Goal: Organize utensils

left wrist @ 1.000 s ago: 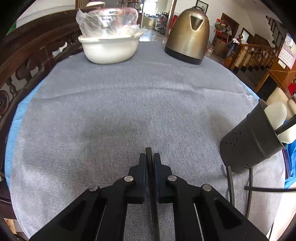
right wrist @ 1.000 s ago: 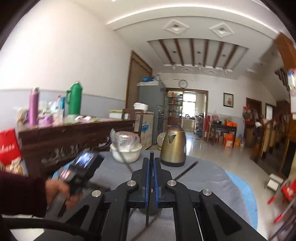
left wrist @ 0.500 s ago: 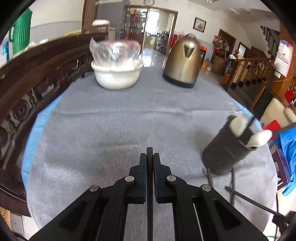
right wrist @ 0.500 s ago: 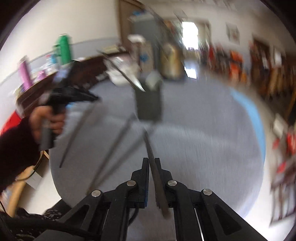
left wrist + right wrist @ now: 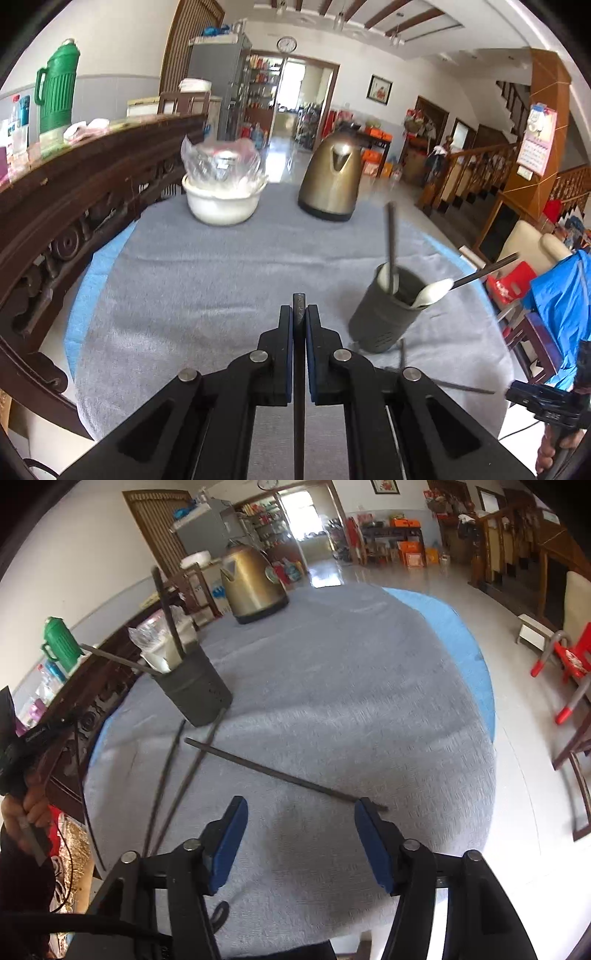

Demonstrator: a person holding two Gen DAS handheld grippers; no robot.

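Two grippers share the grey-clothed table (image 5: 369,686). Left gripper (image 5: 299,325) pinches one dark chopstick (image 5: 299,387) between narrow fingers; the utensil holder (image 5: 388,314) stands ahead to its right. Right gripper (image 5: 301,834) gapes wide above a loose chopstick (image 5: 280,771) lying on the cloth.

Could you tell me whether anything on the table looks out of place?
Yes: three chopsticks lie loose and crossed on the cloth beside the holder, while two others and the spoons already stand inside it.
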